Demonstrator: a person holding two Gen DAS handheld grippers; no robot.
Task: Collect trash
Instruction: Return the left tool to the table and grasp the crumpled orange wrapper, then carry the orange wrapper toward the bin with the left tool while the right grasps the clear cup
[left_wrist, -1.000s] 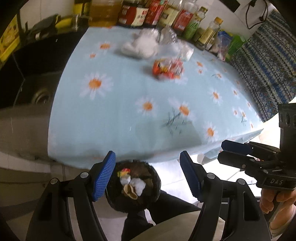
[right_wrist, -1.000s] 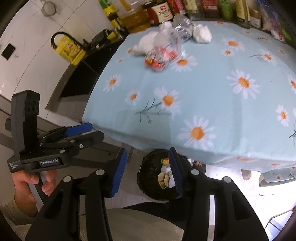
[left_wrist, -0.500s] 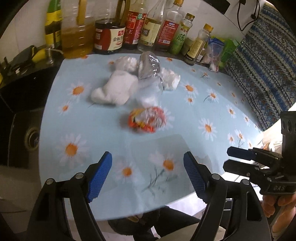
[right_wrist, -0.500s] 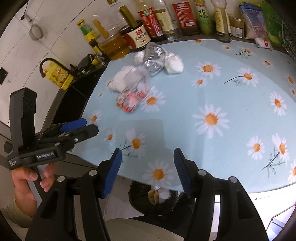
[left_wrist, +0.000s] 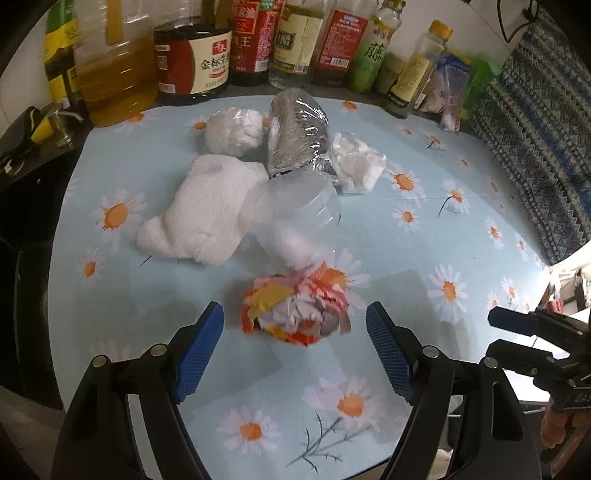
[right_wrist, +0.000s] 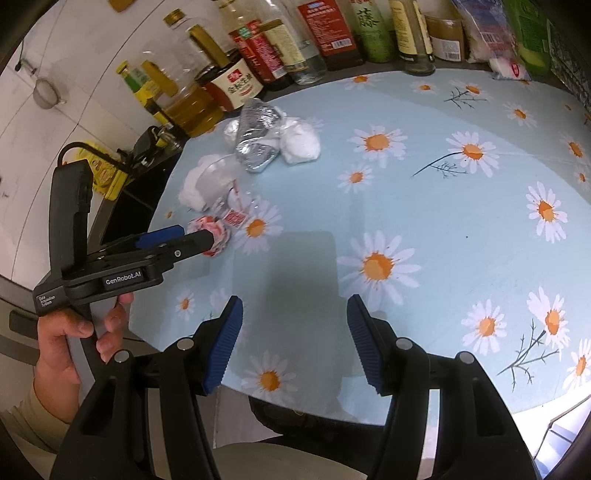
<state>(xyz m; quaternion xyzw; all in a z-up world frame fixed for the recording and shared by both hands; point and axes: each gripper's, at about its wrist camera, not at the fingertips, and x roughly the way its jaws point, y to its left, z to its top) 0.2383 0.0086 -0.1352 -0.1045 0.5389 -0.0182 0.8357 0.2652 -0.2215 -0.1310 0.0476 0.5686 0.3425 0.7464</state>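
We see the crumpled red-and-orange wrapper (left_wrist: 295, 314) lying on the daisy-print tablecloth (left_wrist: 443, 229), toward the table's near left edge, and our left gripper (left_wrist: 294, 350) has its blue pads spread wide on either side of it, not touching it. From the right wrist view that same wrapper (right_wrist: 212, 232) sits just past the tips of the left gripper (right_wrist: 184, 236), partly hidden by them. Just beyond the wrapper lies a clear plastic cup (left_wrist: 295, 214) on its side, touching a white towel (left_wrist: 203, 210) to its left. Farther back, toward the table's far edge, lie a wad of white tissue (left_wrist: 234, 131), a foil-lined bag (left_wrist: 297, 136) and another crumpled white tissue (left_wrist: 356, 162), all close together. A row of sauce and oil bottles (left_wrist: 192, 59) stands along the far edge. Our right gripper (right_wrist: 294, 339) hangs over the near edge with its pads spread apart and nothing between them.
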